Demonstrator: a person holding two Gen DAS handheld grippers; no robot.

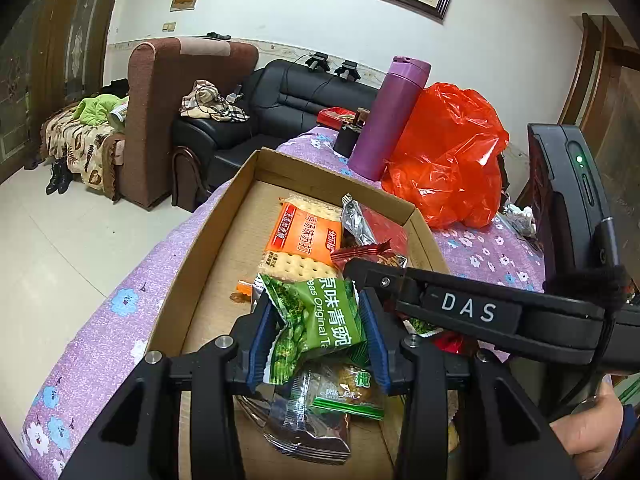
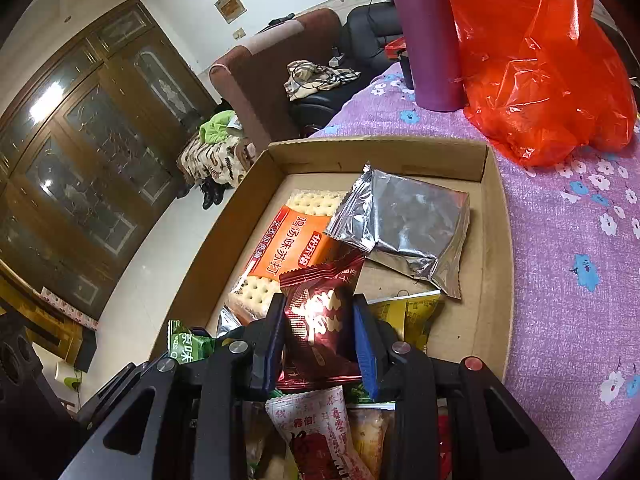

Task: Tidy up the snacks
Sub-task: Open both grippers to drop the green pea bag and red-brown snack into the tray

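Observation:
A shallow cardboard box (image 1: 224, 216) on the purple flowered table holds several snack packets. My left gripper (image 1: 318, 312) is shut on a green pea packet (image 1: 320, 320) and holds it above the box's near part. My right gripper (image 2: 318, 320) is shut on a dark red snack packet (image 2: 320, 316) over the box (image 2: 494, 240). An orange cracker pack (image 1: 302, 236) lies in the box, also in the right wrist view (image 2: 288, 248). A silver foil packet (image 2: 408, 216) lies at the far right of the box. The right gripper's body (image 1: 480, 308) crosses the left wrist view.
A purple flask (image 1: 388, 120) and a red plastic bag (image 1: 448, 152) stand on the table behind the box. More packets (image 2: 320, 432) lie under my right gripper. The table's left edge drops to a tiled floor; sofas stand beyond.

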